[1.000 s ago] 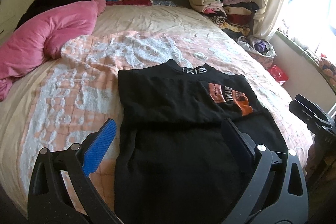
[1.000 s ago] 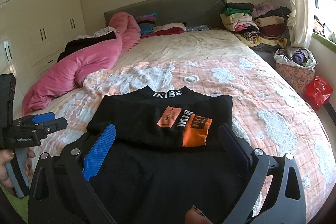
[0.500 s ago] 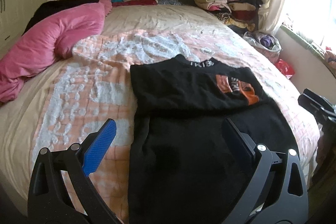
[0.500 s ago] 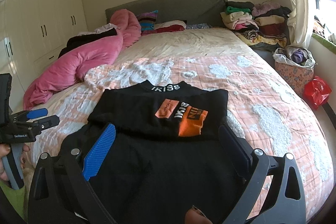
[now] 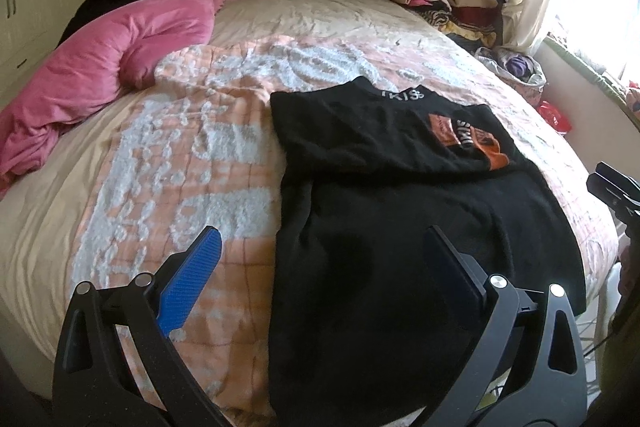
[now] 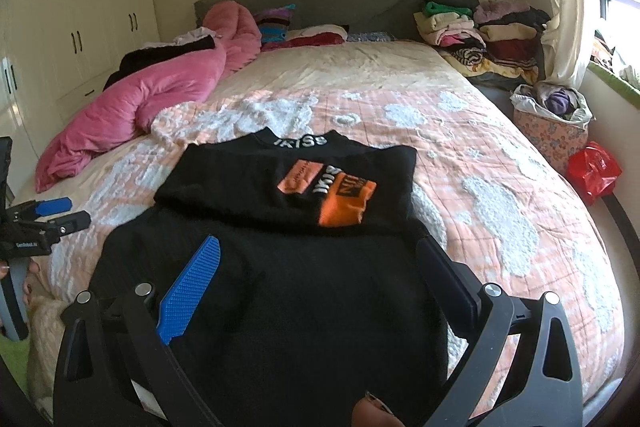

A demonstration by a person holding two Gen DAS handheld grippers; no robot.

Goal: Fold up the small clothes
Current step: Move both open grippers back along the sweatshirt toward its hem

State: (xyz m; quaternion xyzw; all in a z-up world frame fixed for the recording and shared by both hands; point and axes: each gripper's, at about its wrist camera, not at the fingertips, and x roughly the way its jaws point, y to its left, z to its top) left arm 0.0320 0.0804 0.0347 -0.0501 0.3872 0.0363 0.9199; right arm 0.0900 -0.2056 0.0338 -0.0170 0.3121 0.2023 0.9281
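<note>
Left gripper [image 5: 320, 267] hovers with jaws spread wide, straddling the black garment's [image 5: 400, 227] left edge on the bed [image 5: 160, 167], gripping nothing. A one-layer pinch here could drag the folded top panel askew. The garment lies flat near the foot. Right gripper [image 6: 320, 267] hangs low over the hem, jaws spread too, empty

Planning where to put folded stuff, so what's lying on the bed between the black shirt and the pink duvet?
Nothing: in both views, only the bare peach-and-white quilt lies between the black shirt and pink duvet.
</note>
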